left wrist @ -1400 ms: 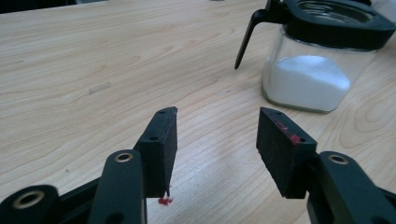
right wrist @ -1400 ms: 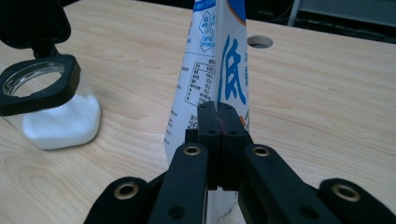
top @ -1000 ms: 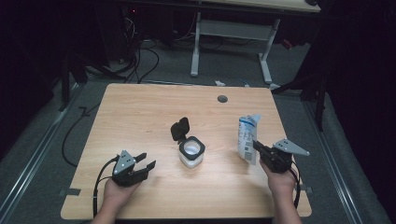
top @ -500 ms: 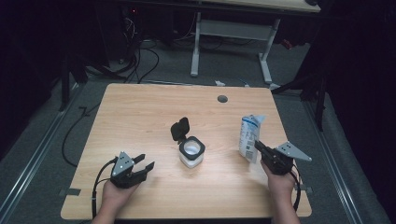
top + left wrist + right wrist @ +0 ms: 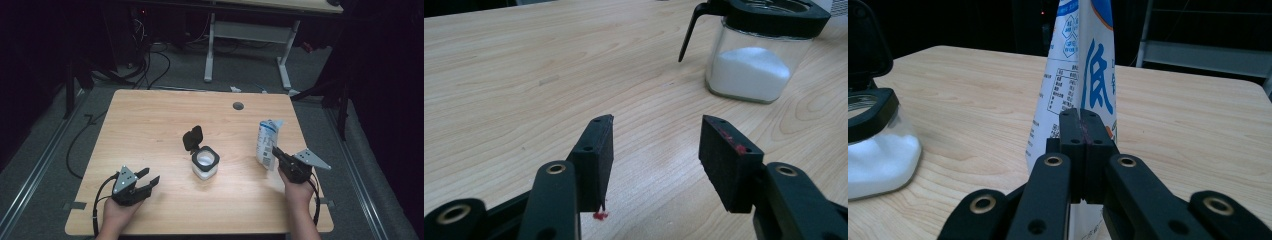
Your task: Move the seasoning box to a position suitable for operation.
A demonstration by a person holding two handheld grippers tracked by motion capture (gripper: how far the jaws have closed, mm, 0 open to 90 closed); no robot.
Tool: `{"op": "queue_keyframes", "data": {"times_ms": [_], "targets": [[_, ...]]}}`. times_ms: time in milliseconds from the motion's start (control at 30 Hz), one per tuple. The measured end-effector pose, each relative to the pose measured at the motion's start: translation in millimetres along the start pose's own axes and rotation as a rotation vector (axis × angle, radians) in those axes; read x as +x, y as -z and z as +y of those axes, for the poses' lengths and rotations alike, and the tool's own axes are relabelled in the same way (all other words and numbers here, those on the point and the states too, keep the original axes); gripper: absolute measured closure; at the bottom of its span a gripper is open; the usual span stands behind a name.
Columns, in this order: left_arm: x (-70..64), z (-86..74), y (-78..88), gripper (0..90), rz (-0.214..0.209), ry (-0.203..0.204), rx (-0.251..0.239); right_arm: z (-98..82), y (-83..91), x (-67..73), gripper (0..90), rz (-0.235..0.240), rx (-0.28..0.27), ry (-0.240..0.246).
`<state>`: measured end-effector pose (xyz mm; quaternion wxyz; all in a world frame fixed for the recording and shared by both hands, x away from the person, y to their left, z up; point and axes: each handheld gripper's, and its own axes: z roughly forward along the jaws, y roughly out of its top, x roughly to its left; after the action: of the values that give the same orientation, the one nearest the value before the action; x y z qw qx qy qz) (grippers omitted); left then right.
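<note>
A white and blue printed bag stands upright at the table's right side. My right gripper touches its lower edge; in the right gripper view its jaws are pressed together on the bag, pinching a thin fold of it. A square glass jar of white powder sits mid-table, its black hinged lid flipped up. My left gripper rests low at the front left, open and with nothing between its pads, pointing toward the jar.
The wooden table has a round cable hole near its far edge. Beyond it stand the white legs of another desk and floor cables. A cable trails from each gripper over the front edge.
The top of the bag has shifted slightly to the right and stands a bit straighter. Both hands have stayed almost still.
</note>
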<state>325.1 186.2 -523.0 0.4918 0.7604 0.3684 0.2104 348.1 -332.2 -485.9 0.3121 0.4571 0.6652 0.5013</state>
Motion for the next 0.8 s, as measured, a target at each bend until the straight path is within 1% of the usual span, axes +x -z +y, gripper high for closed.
{"op": "queue_keyframes", "data": {"times_ms": [100,233,300,467,800], "targets": [[0.1,-0.3,1.2,48.2,0.002,0.002,-0.001,-2.0,-3.1,-0.7,89.9,0.002,0.009,-0.008],[-0.4,0.0,1.1,48.1,-0.001,0.002,-0.001,-4.3,-3.9,0.0,89.8,0.0,0.02,0.007],[-0.6,0.3,0.7,48.1,-0.005,-0.003,0.001,-6.5,-3.1,0.3,89.8,-0.002,0.024,0.013],[-1.6,1.7,-0.3,48.1,-0.012,-0.007,-0.002,-12.5,1.8,-1.8,89.7,-0.003,0.018,0.004],[-0.9,3.6,-1.4,48.0,-0.022,-0.009,-0.008,-17.6,7.4,-0.3,88.7,-0.013,0.027,0.012]]}}
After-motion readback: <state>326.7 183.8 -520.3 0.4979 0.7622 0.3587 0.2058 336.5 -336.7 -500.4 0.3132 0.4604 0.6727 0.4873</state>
